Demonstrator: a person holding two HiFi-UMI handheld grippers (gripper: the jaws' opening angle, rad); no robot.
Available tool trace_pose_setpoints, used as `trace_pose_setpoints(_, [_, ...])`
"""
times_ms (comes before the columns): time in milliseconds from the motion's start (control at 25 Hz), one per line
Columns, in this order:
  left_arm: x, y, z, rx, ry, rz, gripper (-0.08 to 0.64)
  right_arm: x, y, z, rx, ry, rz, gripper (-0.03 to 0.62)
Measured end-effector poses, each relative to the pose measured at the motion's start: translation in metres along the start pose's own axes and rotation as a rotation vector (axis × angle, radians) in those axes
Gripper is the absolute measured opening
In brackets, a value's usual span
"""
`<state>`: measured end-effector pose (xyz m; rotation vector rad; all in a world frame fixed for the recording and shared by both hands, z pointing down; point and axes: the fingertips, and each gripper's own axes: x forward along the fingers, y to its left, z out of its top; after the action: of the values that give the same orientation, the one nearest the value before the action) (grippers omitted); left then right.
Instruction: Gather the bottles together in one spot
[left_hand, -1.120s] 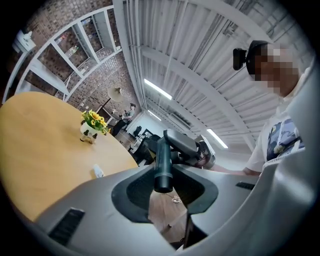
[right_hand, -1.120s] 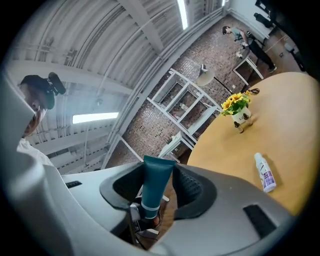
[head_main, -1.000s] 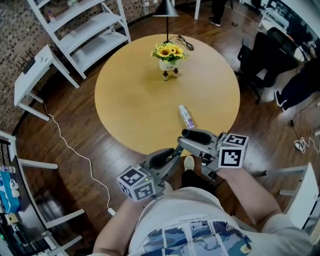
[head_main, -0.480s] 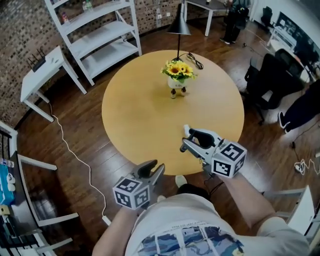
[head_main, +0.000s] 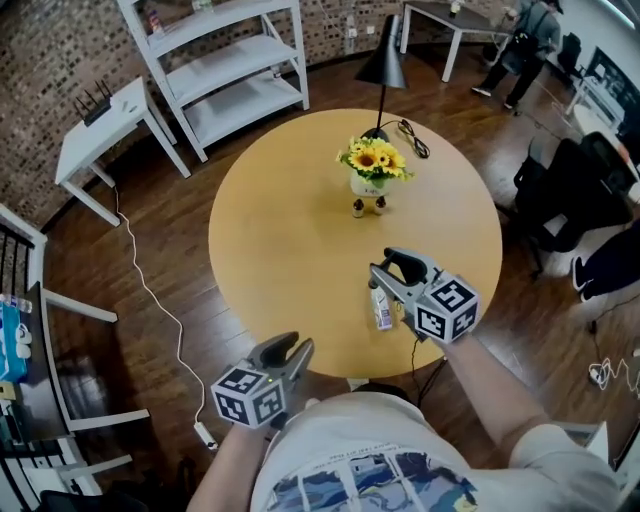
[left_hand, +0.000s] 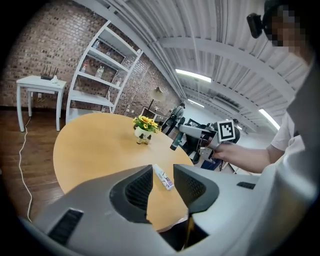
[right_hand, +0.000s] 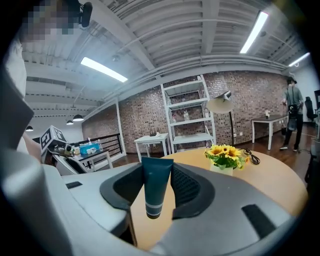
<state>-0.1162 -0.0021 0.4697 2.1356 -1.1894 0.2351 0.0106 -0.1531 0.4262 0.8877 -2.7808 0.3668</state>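
Note:
A white bottle lies on its side near the front edge of the round wooden table. My right gripper hovers just above and beside it, shut on a dark teal tube that hangs cap down between the jaws. My left gripper is off the table's near edge, lower left, its jaws a little apart with nothing between them. In the left gripper view the white bottle shows through that gap, lying farther off on the table, with the right gripper and its teal tube beyond.
A pot of sunflowers stands at the table's far side, with a black floor lamp behind it. White shelves and a small white side table stand at the back left. A cable trails on the floor; dark chairs are at the right.
My right gripper has moved forward over the table's edge to the white bottle, still holding the teal tube. My left gripper has drawn back to the left, and its jaws have parted slightly.

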Motion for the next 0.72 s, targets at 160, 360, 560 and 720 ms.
trace_pose_setpoints(160, [0.018, 0.002, 0.003, -0.036, 0.016, 0.041, 0.127, 0.027, -0.043, -0.011, -0.033, 0.013, -0.004, 0.178])
trace_pose_setpoints(360, [0.032, 0.008, 0.001, -0.103, 0.034, 0.099, 0.127, 0.068, -0.086, -0.031, -0.078, 0.038, 0.003, 0.178])
trace_pose_setpoints(560, [0.04, 0.016, 0.0, -0.144, 0.049, 0.155, 0.127, 0.115, -0.127, -0.06, -0.092, 0.068, -0.005, 0.176])
trace_pose_setpoints(720, [0.046, 0.025, -0.005, -0.187, 0.063, 0.19, 0.127, 0.152, -0.148, -0.076, -0.1, 0.08, -0.006, 0.176])
